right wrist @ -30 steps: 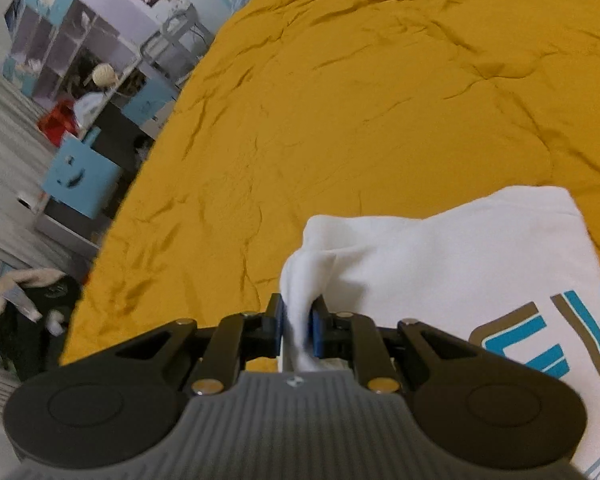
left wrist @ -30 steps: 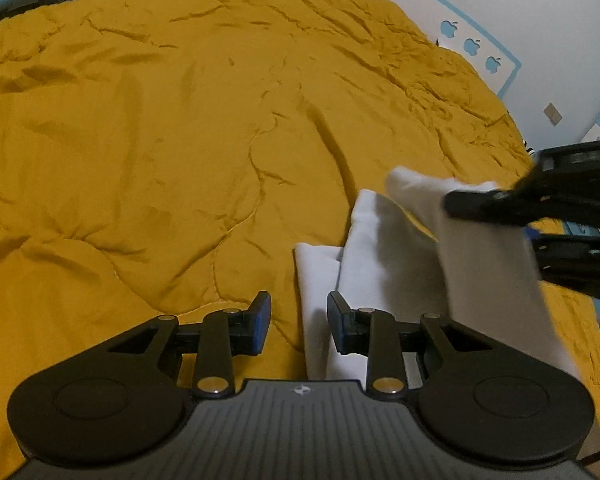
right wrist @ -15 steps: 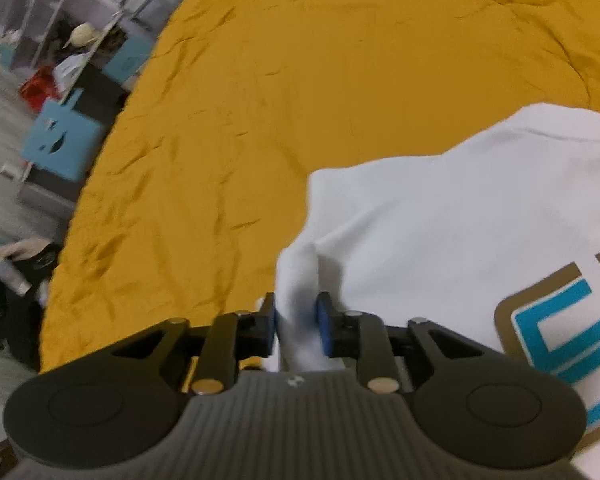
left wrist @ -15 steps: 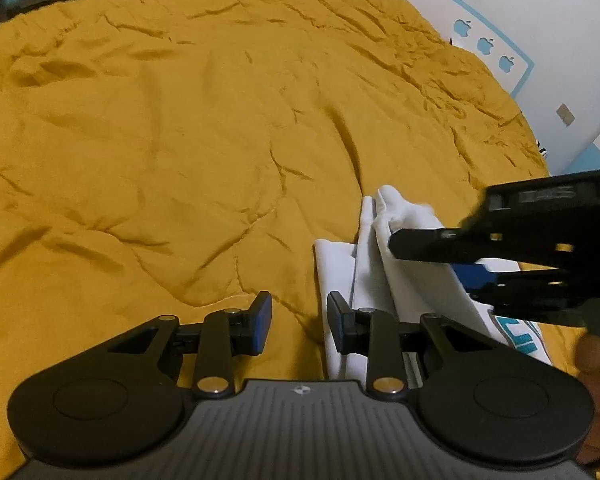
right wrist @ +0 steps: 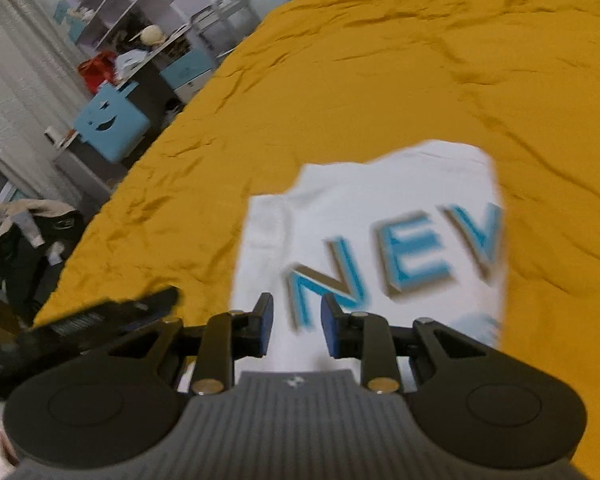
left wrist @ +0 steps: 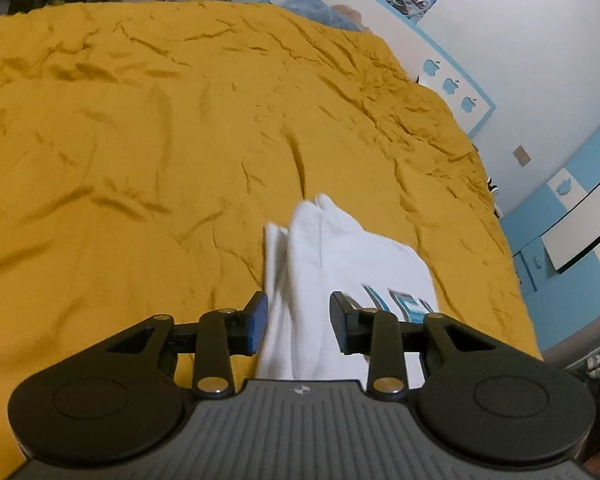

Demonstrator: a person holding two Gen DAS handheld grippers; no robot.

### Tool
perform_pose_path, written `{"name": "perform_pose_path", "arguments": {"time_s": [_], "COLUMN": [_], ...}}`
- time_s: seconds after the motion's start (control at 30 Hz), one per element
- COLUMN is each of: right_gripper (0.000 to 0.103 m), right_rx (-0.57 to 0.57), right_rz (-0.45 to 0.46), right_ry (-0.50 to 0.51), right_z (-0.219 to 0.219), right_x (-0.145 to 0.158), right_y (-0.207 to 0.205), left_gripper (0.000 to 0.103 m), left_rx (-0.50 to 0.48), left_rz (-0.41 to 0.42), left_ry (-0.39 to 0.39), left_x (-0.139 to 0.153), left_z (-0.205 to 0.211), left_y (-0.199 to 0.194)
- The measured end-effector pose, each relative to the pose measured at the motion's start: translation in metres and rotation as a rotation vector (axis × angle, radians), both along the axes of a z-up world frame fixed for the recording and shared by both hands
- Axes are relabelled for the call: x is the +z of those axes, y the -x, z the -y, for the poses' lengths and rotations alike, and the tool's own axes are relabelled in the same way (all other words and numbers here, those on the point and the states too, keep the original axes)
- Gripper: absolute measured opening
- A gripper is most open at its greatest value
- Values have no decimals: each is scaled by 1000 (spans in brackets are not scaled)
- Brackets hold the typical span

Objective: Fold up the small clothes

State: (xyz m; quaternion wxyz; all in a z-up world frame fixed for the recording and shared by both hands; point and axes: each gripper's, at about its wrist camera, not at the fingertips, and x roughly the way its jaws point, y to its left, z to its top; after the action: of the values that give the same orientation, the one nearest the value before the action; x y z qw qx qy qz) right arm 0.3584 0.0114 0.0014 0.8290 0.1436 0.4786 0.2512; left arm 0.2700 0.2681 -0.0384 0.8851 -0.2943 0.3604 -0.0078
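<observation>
You are between folds: both the left tongs (left wrist: 298, 322) and right tongs (right wrist: 296, 326) stand released over the shirt (right wrist: 380, 208), the left opening, so next grasp an edge just ahead.

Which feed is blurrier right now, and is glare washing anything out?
Right wrist view: motion smear on the white printed T-shirt and its blue lettering; left wrist view: milder blur on the shirt's folded edge; both: dim warm light, fisheye bending on the mustard-yellow quilt, no glare.
</observation>
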Motion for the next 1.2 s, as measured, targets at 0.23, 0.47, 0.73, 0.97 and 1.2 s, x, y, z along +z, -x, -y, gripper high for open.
{"name": "perform_pose_path", "arguments": {"time_s": [0.23,0.47,0.73,0.97,1.2], "right_gripper": [23,24,28,29,30], "right_rx": [-27,-65,-100,-91,-89], "right_rz": [9,51,59,68,53], "right_ry": [111,217,227,223,221], "right_z": [48,78,91,91,95], "right_x": [-22,-36,-41,-44,-50], "right_y": [61,98,105,109,108], "left_gripper": [42,49,50,49,44], "left_rx": [-44,-41,-46,-24,-6], "left_rz": [10,53,44,51,-15], "left_ry": [-10,96,148,99,103], "left_x": [-2,-16,-41,-46,-53], "left_z": [32,34,37,41,39], "left_y": [29,63,75,58,61]}}
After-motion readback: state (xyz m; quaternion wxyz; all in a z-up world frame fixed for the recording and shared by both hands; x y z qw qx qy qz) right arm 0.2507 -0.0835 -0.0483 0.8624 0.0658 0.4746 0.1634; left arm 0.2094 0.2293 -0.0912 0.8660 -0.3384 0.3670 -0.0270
